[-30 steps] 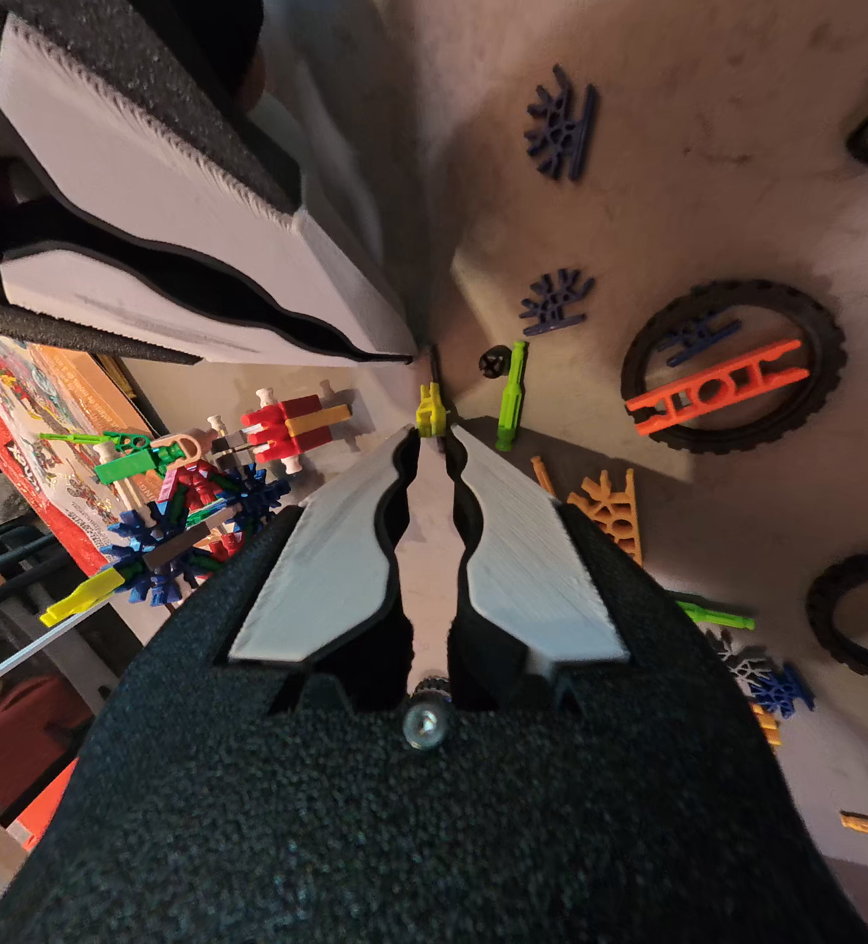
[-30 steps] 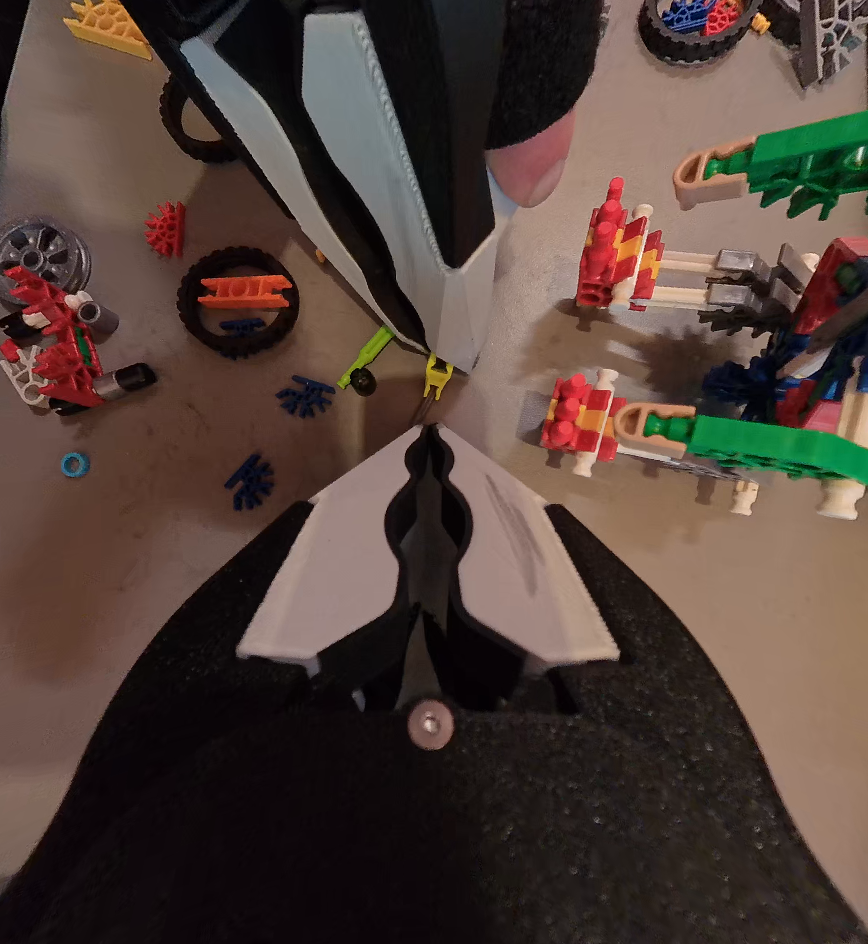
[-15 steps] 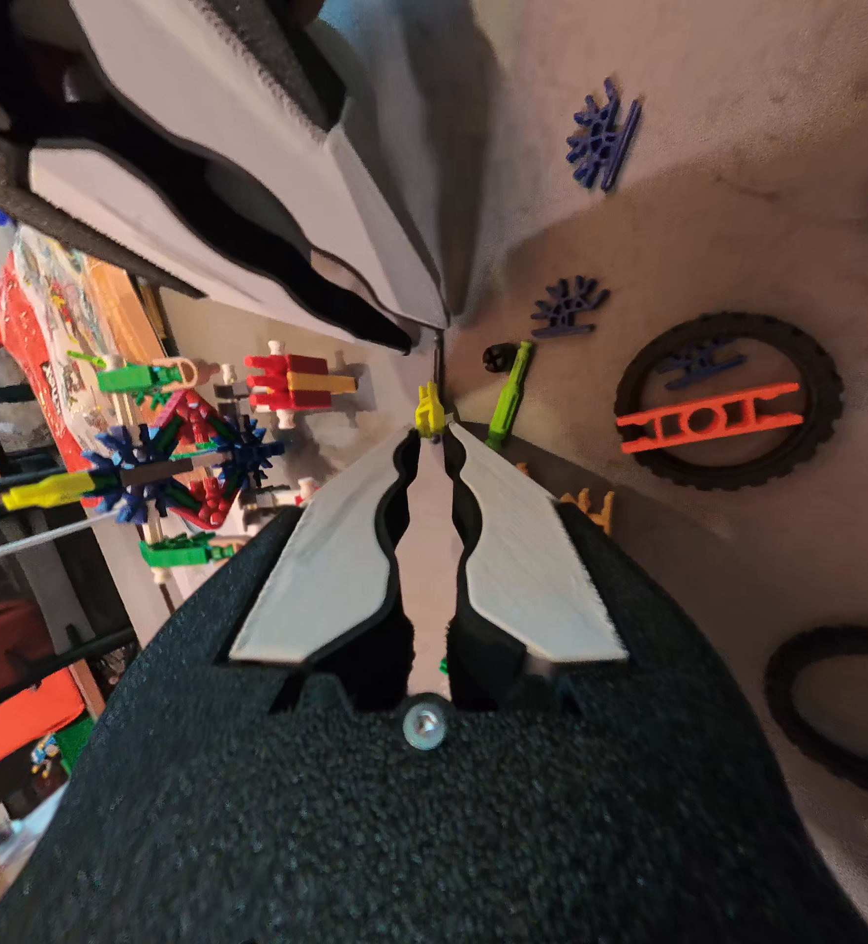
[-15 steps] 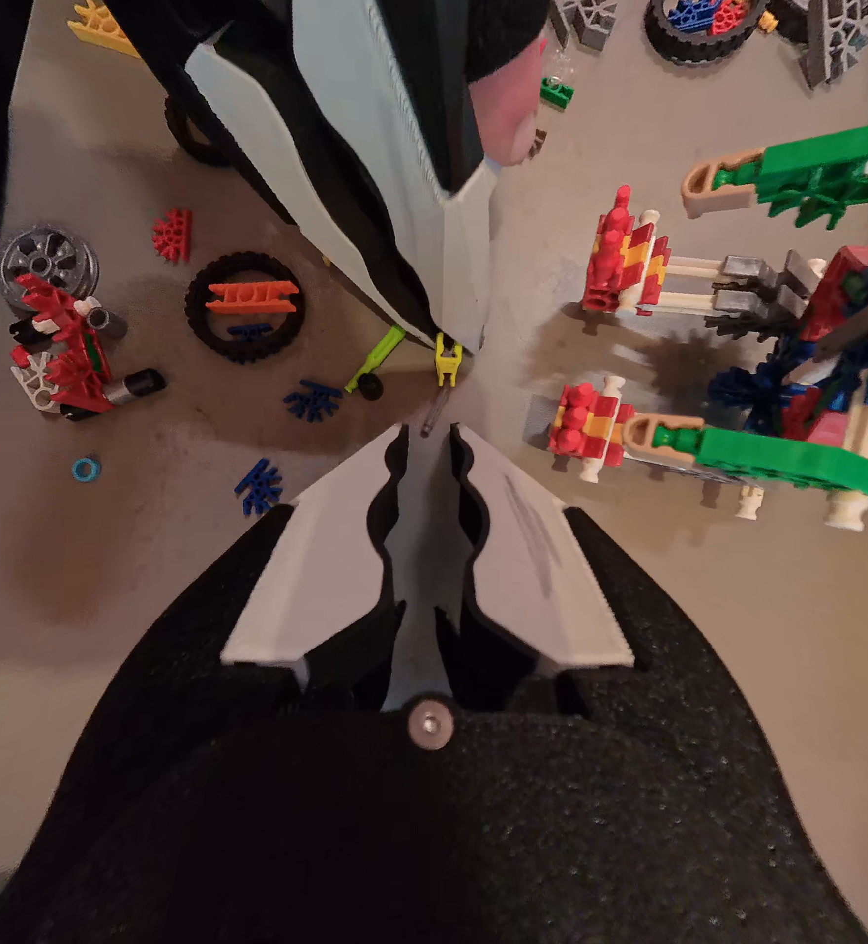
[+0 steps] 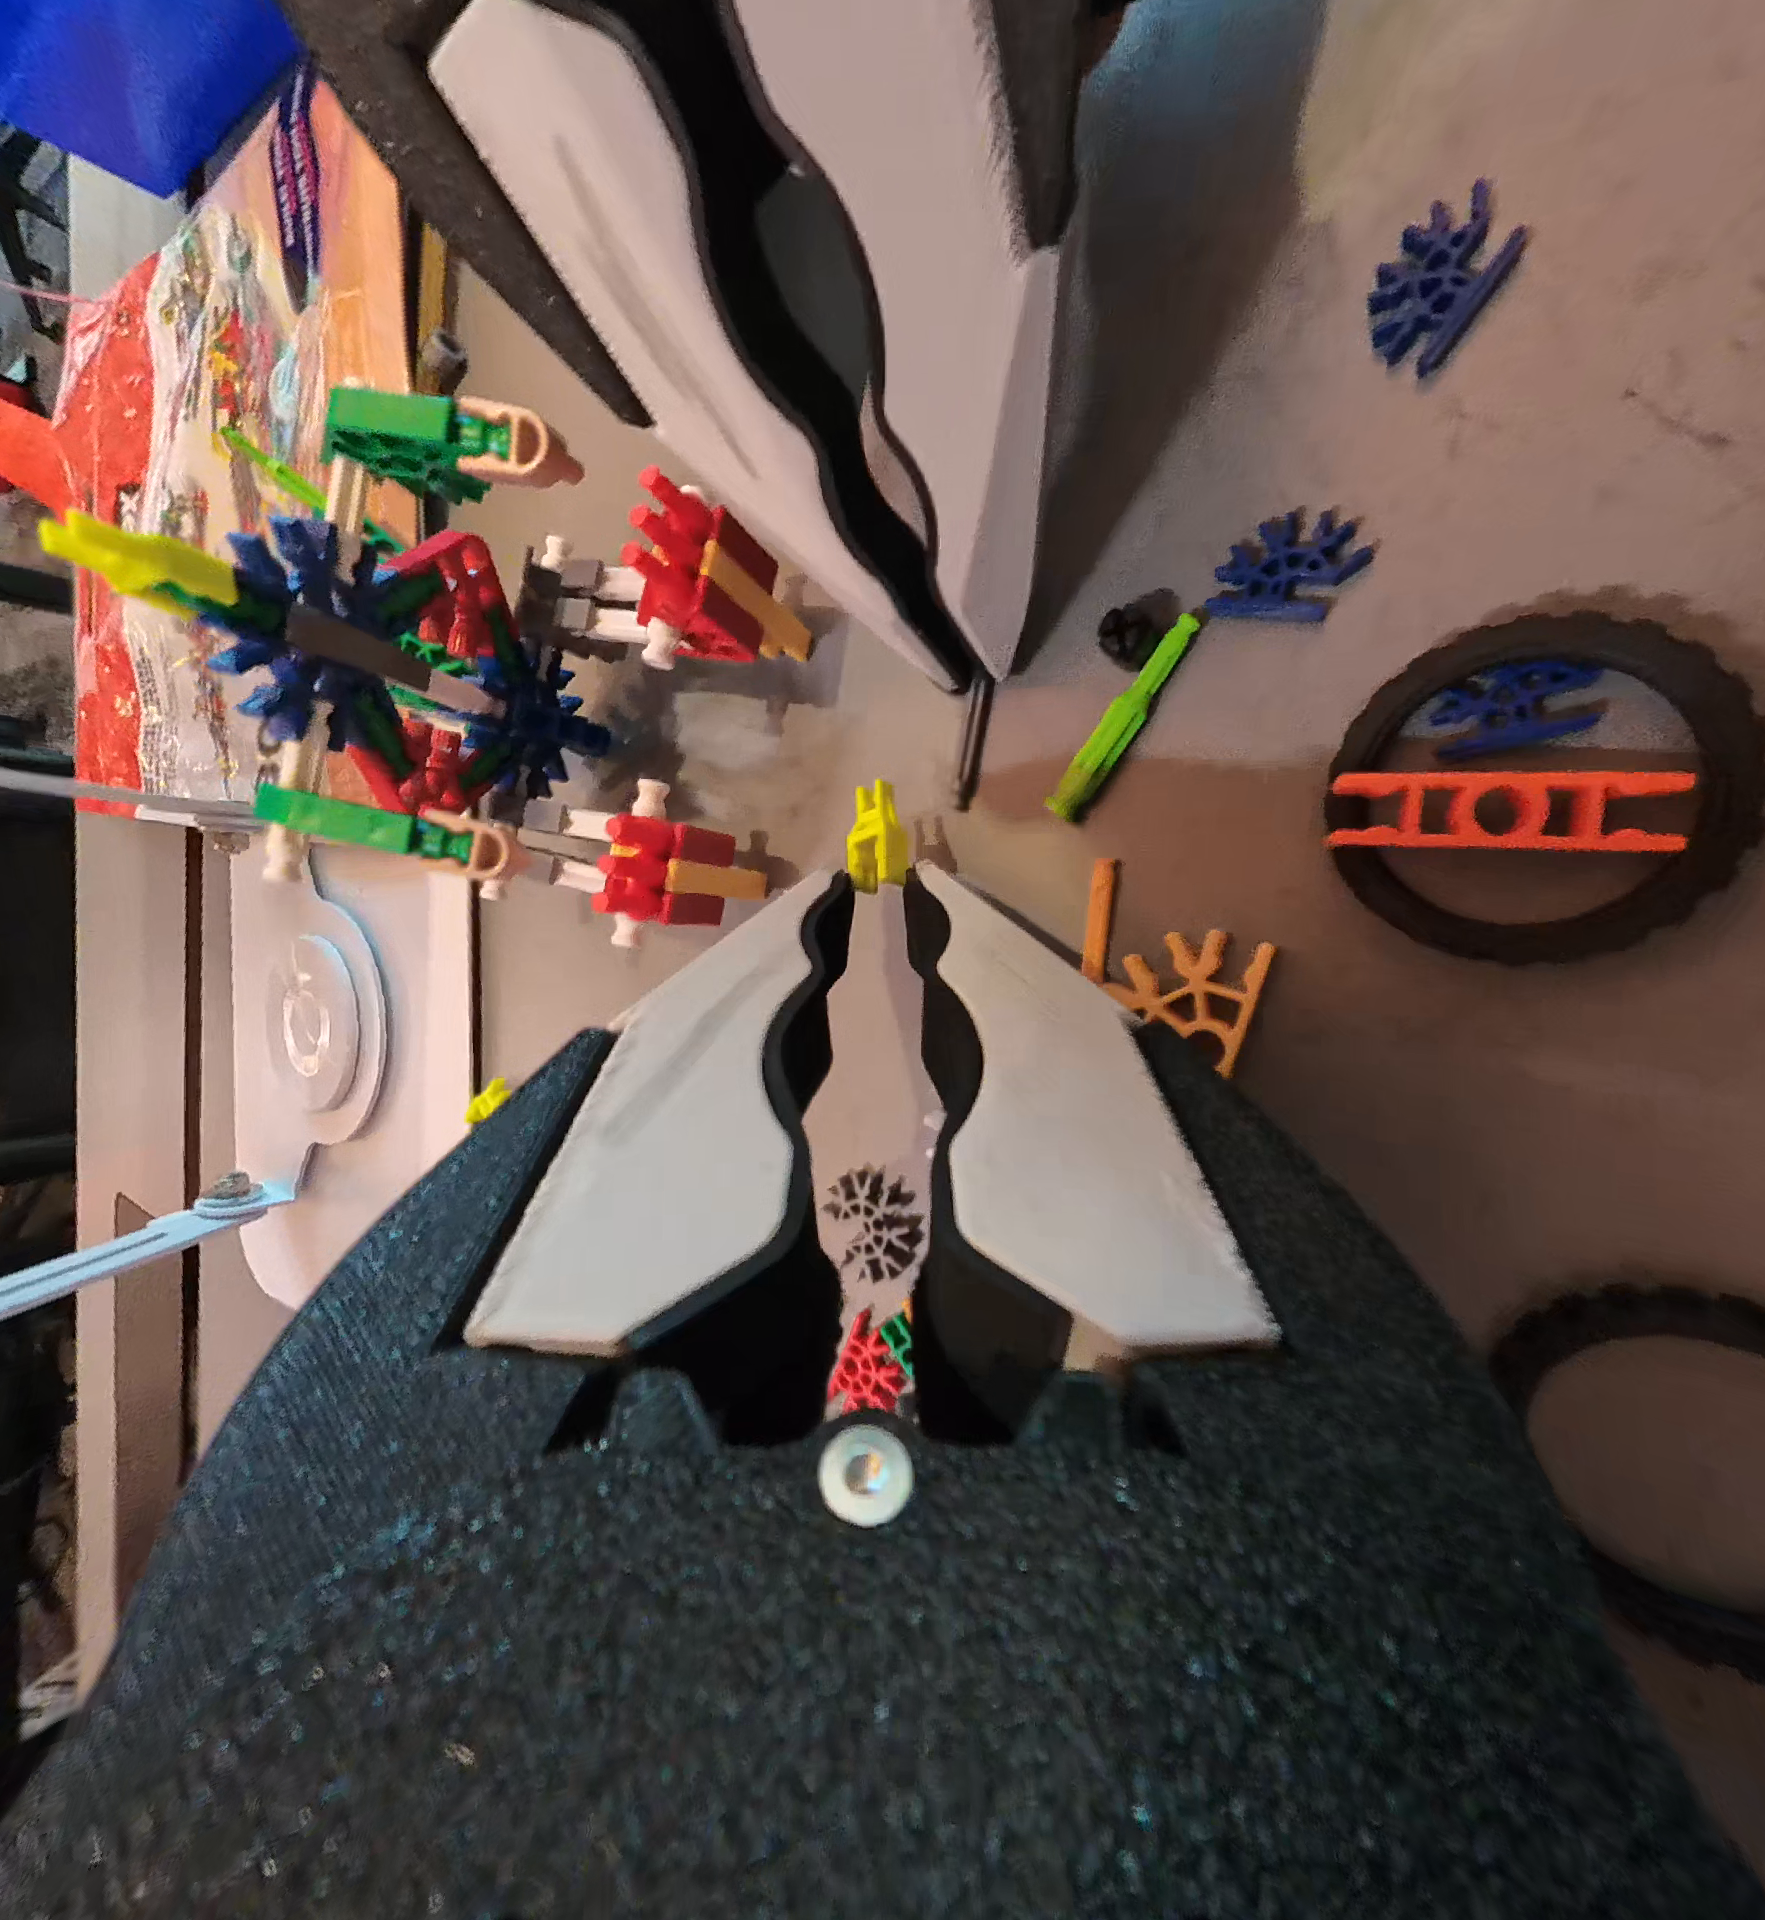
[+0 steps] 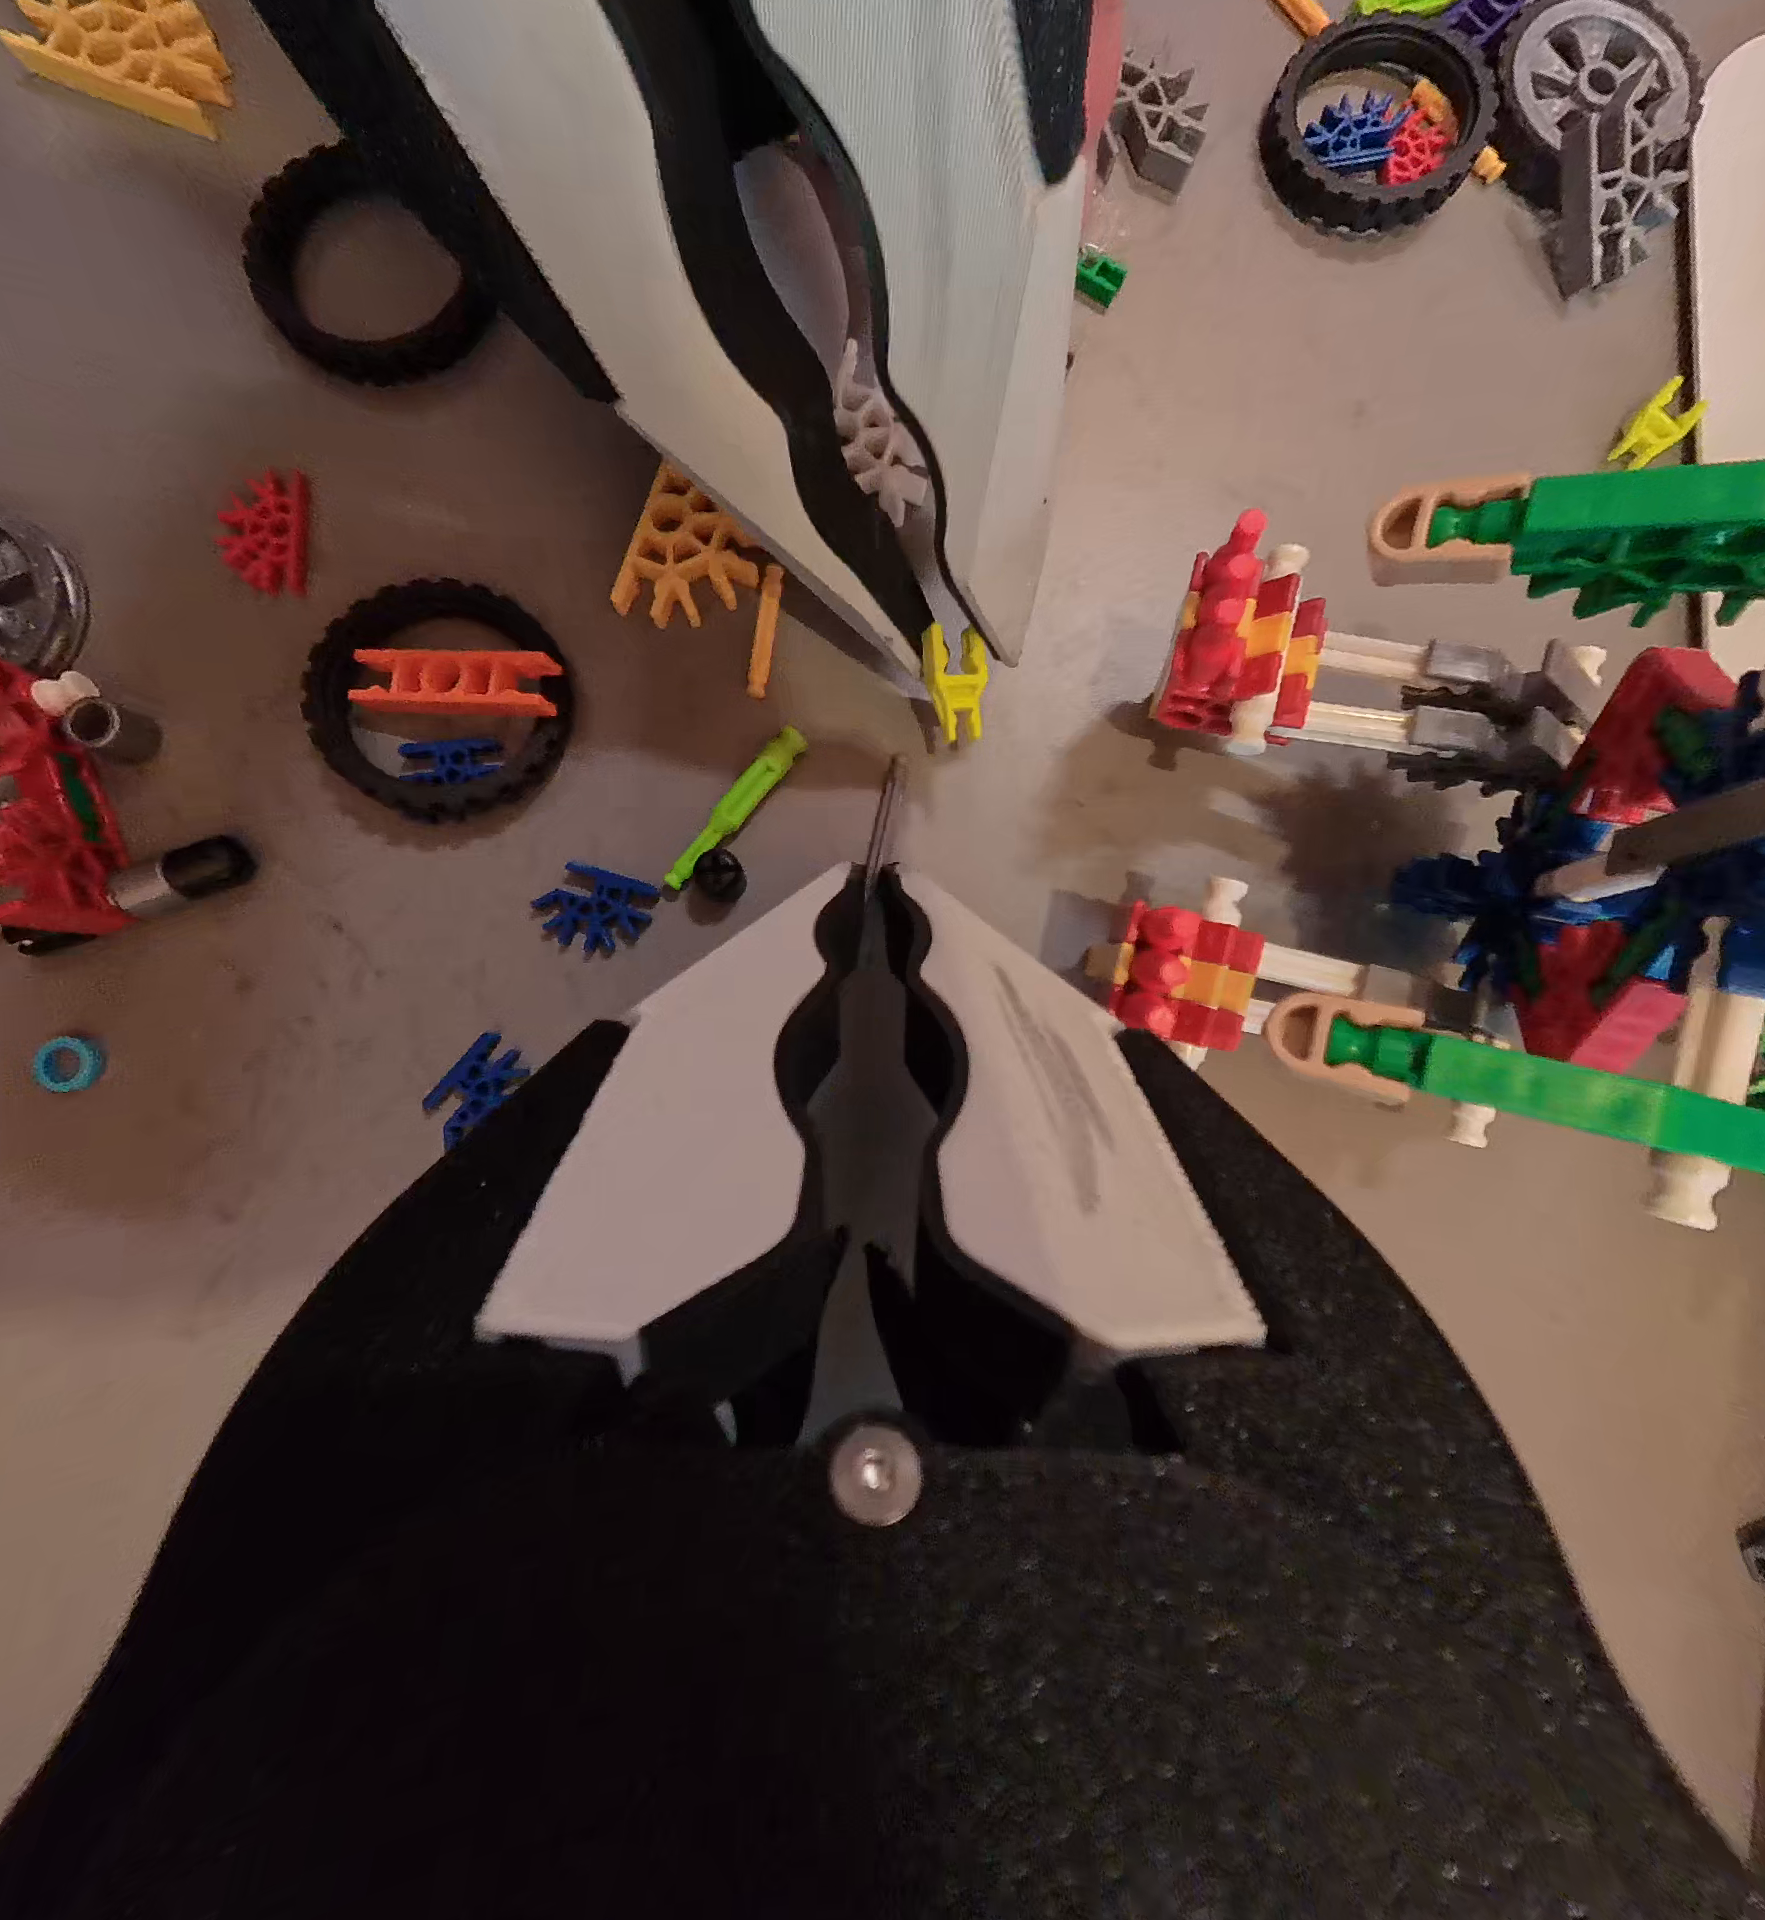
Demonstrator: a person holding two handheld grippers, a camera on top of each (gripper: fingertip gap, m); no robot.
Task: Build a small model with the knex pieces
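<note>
Left tongs (image 5: 878,883) pinch yellow clip (image 5: 876,836) by very tip; right tongs (image 6: 883,883) clamp thin grey rod (image 6: 890,805), frame centre. Slight misalignment could pop clip loose onto table (image 6: 1273,364).

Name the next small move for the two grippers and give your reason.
Probably bring the right gripper forward so its thin dark rod meets the yellow clip pinched by the left gripper. The rod tip points at the clip, and a short gap separates them.
</note>
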